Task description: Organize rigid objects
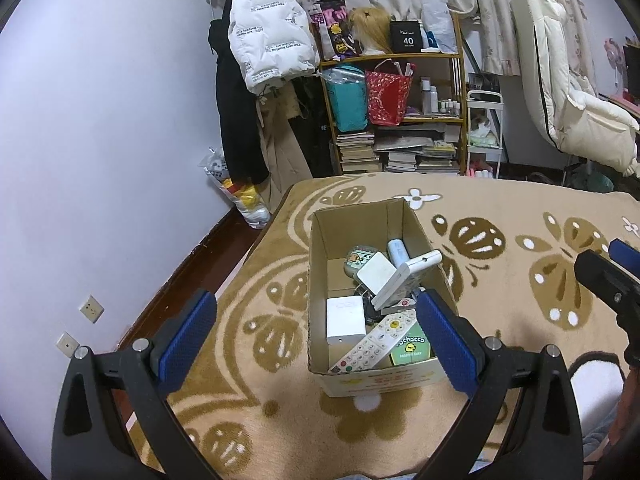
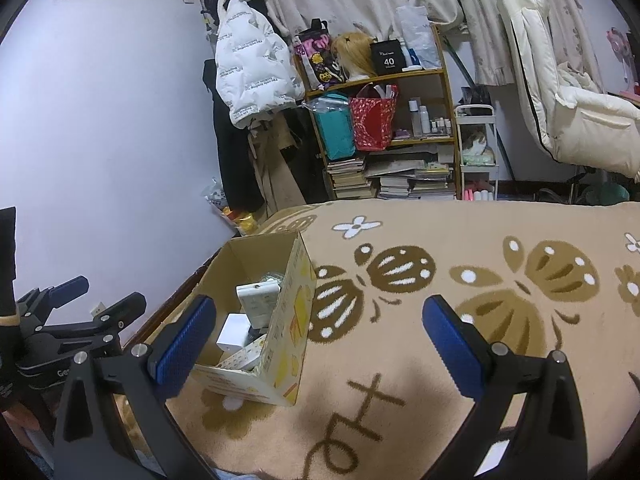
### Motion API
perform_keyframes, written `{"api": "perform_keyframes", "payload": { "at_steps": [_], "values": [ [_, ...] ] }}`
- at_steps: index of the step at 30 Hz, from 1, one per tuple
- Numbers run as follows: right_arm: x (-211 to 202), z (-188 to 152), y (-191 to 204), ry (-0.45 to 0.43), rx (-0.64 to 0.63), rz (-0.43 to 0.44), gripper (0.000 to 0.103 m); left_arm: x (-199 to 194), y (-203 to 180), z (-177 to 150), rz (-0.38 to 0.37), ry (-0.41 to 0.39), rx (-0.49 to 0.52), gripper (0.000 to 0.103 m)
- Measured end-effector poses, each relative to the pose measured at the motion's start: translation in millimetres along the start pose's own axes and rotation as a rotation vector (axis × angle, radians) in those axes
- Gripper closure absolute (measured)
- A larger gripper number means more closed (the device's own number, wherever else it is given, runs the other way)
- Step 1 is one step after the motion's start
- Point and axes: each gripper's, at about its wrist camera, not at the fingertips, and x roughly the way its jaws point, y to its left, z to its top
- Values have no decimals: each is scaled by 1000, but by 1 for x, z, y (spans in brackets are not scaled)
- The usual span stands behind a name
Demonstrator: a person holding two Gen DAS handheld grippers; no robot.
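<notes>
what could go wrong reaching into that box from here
1. The items in the cardboard box are piled loosely: the white handheld device leans tilted on others, so pulling one could topple its neighbours.
2. The remote lies wedged by the white adapter; it may snag.
3. The open left gripper might catch the box wall and drag it.

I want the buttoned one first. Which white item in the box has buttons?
The remote control, lying diagonally at the cardboard box's near end; the white adapter beside it is plain.
</notes>
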Motion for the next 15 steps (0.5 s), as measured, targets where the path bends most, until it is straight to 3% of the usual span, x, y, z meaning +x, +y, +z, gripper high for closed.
{"api": "perform_keyframes", "payload": {
  "at_steps": [15],
  "values": [
    [1, -3, -3, 5, -6, -17, 0, 2, -1, 1, 8, 15, 8, 4]
  ]
}}
